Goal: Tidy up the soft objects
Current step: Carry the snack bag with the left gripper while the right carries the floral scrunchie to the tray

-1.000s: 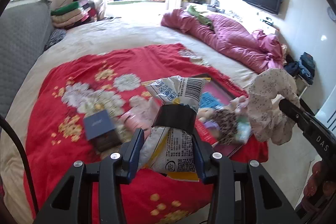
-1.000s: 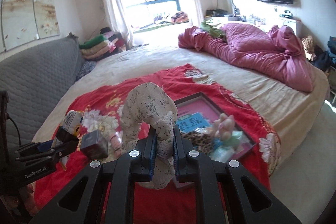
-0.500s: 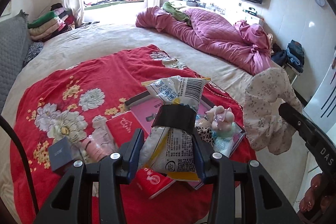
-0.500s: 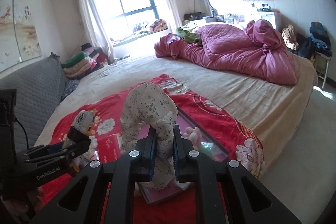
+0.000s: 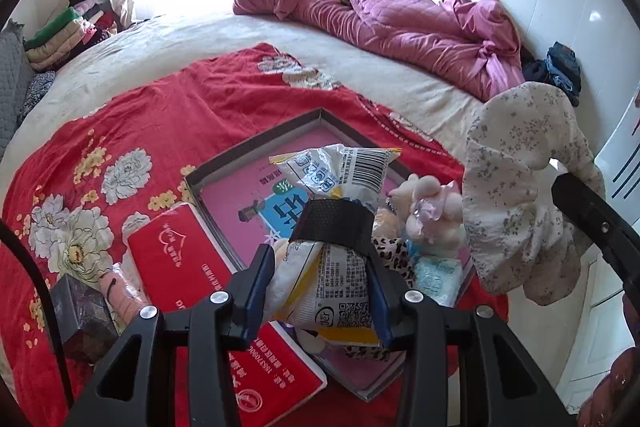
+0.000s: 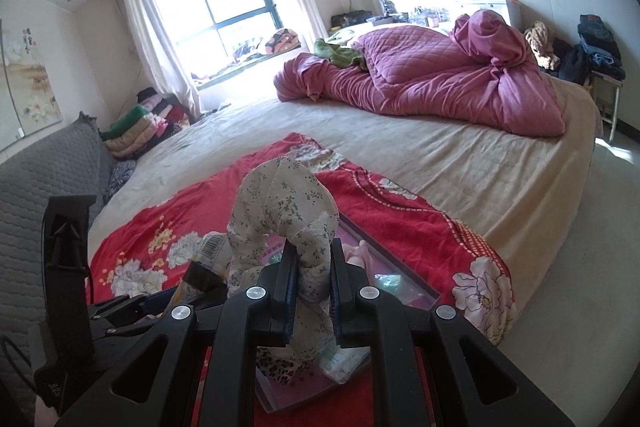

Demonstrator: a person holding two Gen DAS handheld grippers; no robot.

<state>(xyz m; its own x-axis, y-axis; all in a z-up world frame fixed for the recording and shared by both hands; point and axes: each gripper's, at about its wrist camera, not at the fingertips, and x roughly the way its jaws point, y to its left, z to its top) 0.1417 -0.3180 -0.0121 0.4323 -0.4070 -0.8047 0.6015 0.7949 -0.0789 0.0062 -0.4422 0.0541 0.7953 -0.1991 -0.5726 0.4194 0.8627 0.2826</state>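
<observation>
Carrying 2 soft items above the pink tray (image 5: 224, 187) on the bed, the left gripper (image 5: 322, 291) clenches a snack packet (image 5: 340, 247) and the right gripper (image 6: 314, 287) pinches a floral cloth (image 6: 280, 203) (both aloft); next, lower and release inside its rim

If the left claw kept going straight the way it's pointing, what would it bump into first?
Probably the shallow pink-lined box, or the plush toy inside it. The left gripper, clamping a snack packet, points there; depth is uncertain.
</observation>
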